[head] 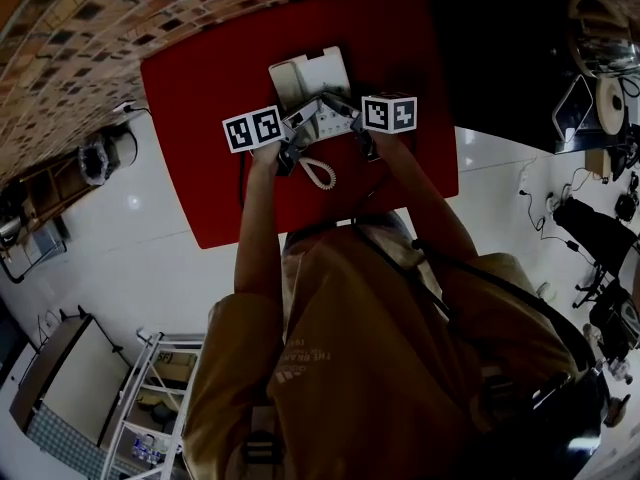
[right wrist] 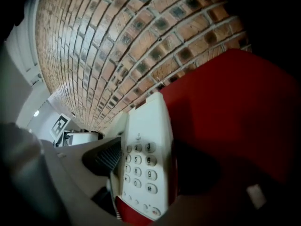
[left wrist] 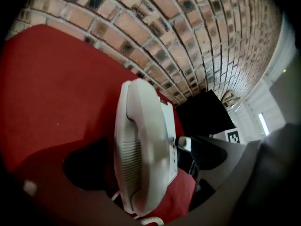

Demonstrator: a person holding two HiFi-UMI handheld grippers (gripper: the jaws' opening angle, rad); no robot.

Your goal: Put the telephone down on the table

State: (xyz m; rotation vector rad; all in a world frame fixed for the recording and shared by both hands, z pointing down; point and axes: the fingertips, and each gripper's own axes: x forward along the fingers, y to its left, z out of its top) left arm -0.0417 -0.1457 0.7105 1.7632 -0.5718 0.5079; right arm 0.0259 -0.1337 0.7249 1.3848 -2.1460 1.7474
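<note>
A white telephone lies flat on the red table, its handset on the base and its coiled cord trailing toward me. In the left gripper view the telephone shows handset side up between the jaws. My left gripper stands open, with a gap on each side of the phone. The right gripper view shows the keypad side of the telephone. My right gripper is open too, its left jaw close beside the phone and its right jaw well clear. Both grippers meet at the phone's near end.
A brick wall runs behind the table. A dark desk with devices and cables stands to the right. A low shelf and a white rack stand on the pale floor to the left.
</note>
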